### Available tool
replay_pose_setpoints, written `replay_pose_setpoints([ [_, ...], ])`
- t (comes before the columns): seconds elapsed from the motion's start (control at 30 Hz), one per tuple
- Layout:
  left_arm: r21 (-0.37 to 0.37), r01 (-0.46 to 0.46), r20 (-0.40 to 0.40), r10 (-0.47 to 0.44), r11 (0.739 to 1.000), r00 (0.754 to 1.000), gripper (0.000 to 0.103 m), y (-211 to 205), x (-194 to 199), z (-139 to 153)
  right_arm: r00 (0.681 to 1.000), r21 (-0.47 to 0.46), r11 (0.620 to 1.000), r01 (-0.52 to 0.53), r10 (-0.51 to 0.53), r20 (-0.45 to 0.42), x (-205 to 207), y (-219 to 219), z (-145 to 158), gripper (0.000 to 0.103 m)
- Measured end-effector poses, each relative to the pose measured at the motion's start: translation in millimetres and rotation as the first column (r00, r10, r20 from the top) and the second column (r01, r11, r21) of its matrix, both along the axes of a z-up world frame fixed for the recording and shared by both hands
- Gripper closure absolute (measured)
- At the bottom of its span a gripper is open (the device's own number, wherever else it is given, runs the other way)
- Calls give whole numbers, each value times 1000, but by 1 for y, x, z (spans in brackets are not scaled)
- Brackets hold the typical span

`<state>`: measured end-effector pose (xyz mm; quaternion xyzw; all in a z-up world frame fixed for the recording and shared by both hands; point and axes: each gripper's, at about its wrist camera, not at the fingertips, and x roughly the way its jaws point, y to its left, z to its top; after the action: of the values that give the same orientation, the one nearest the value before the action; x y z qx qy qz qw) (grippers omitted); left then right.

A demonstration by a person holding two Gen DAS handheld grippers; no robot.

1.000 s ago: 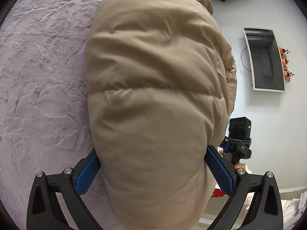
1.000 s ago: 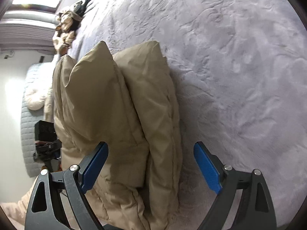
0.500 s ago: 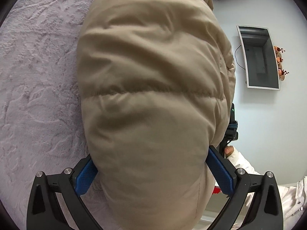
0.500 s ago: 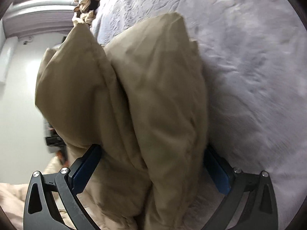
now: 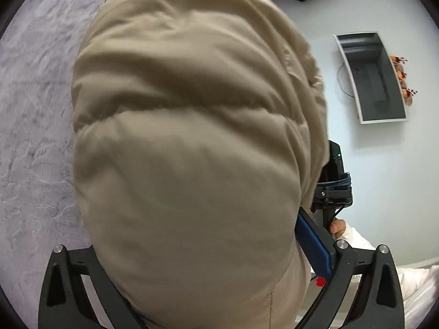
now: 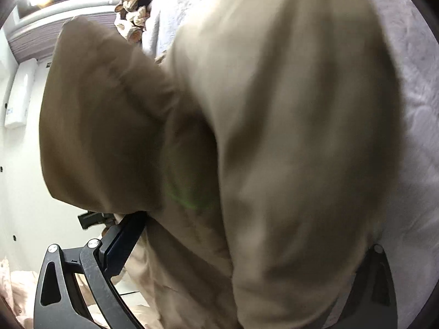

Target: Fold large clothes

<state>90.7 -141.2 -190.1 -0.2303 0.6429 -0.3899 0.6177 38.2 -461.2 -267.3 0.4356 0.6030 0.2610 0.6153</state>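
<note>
A beige puffer jacket [image 5: 192, 137] fills most of the left wrist view and lies against the grey plush bed cover [image 5: 35, 109]. My left gripper [image 5: 208, 246] has its jaws pressed on the padded bulk; only the right blue pad [image 5: 312, 244] shows. In the right wrist view the same jacket [image 6: 288, 137], in thick folded layers, bulges between the jaws of my right gripper [image 6: 247, 246], which is closed on it. The other gripper's body [image 5: 333, 181] shows at the jacket's right edge.
A wall-mounted screen [image 5: 373, 79] with orange decorations hangs on the white wall at right. A pile of other clothes [image 6: 131, 8] lies at the far end of the bed [image 6: 419, 109]. A window is at upper left in the right wrist view.
Both grippers have closed in on the jacket: the right one moved from open beside the folded layers to clamping them, and the jacket now bulges larger in both views.
</note>
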Motion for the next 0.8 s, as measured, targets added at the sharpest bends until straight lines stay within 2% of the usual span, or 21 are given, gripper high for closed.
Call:
replay_pose_setpoints([
  [0.17, -25, 4, 48, -2, 1000, 999, 3, 14, 2, 30, 998, 15, 1000, 7, -8, 56, -3, 16, 30, 5],
  [0.3, -38, -9, 65, 11, 999, 998, 3, 43, 6, 45, 995, 1, 1000, -16, 16, 102, 3, 49, 55, 5],
  [0.47, -47, -43, 104, 47, 998, 993, 3, 105, 22, 65, 987, -5, 999, -41, 41, 157, 11, 106, 77, 5],
  [0.57, -49, -46, 134, 52, 998, 990, 3, 156, 34, 75, 981, -15, 999, -45, 47, 186, 24, 150, 86, 5],
  [0.7, 14, -47, 133, 45, 999, 990, 2, 218, 65, 70, 980, -22, 999, -37, 40, 197, 33, 211, 79, 5],
  [0.8, 75, -55, 112, 47, 996, 993, 3, 253, 85, 51, 986, -16, 1000, -25, 28, 164, 48, 261, 49, 5],
])
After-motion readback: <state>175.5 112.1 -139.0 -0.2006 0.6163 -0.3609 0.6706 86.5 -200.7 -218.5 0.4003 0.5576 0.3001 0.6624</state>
